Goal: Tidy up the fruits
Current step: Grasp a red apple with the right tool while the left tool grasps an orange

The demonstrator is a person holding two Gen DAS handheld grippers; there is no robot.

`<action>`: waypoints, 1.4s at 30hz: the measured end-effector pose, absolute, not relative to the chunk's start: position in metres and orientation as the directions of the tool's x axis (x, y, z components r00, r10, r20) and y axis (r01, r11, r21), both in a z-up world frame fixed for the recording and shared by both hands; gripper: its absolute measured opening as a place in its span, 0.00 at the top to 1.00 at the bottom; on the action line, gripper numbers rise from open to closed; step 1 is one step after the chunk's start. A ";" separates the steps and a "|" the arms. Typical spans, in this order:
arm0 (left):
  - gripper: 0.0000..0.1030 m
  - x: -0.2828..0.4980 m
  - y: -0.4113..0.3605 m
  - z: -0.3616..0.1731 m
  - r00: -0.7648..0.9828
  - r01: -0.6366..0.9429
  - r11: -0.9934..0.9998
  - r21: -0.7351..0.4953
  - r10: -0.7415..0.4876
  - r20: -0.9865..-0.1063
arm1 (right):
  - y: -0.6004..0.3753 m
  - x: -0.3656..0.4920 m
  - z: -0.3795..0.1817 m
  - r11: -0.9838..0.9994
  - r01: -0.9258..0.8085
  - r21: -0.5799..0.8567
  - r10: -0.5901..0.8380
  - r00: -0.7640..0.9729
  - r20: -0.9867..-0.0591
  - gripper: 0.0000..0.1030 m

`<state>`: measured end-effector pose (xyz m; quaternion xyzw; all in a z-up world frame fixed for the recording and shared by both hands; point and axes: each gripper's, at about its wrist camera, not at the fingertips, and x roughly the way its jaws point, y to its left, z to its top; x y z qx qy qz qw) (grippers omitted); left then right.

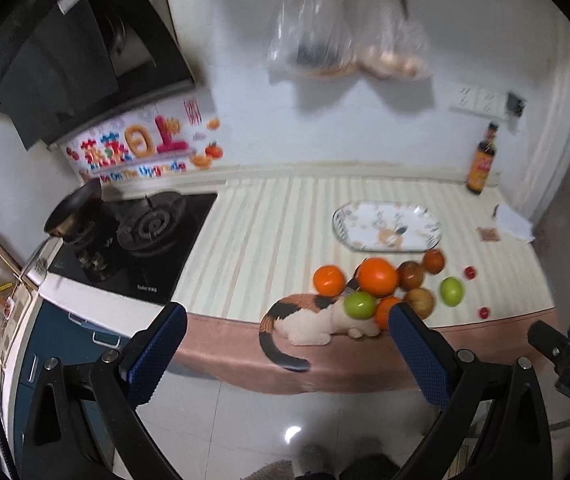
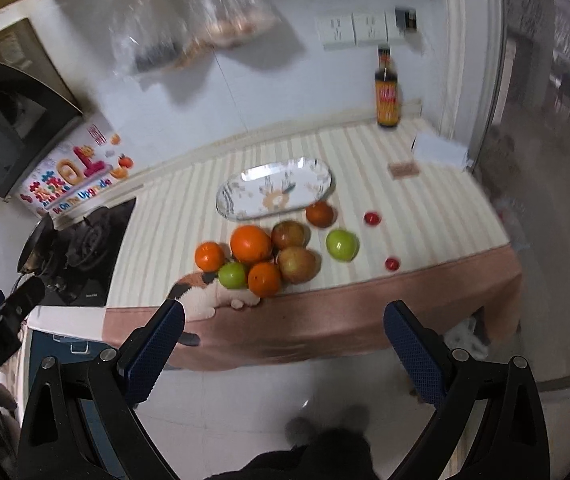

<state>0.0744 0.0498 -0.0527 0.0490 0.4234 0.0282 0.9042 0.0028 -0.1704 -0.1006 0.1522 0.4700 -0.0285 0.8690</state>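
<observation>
Hovering off the counter's (image 2: 425,216) front edge, both grippers (image 1: 287,320) (image 2: 283,318) spread empty; take outer fruit (image 2: 342,244) first, tray (image 2: 275,189) behind the pile.

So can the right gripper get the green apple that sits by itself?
Probably yes. The right gripper is open, holding nothing, and hangs in front of the counter edge. The lone green apple sits apart from the fruit pile, with bare striped cloth around it and nothing in between.

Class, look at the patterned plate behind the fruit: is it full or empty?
Empty. The plate shows its whole printed pattern in both views, with nothing on it; the fruit pile sits on the striped cloth in front of it.
</observation>
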 end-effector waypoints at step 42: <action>0.26 0.354 -0.058 -0.370 -0.148 -0.076 0.991 -0.107 -0.117 -0.982 | -0.180 0.293 -0.422 0.885 0.107 0.453 0.464 -0.116 -0.878 0.30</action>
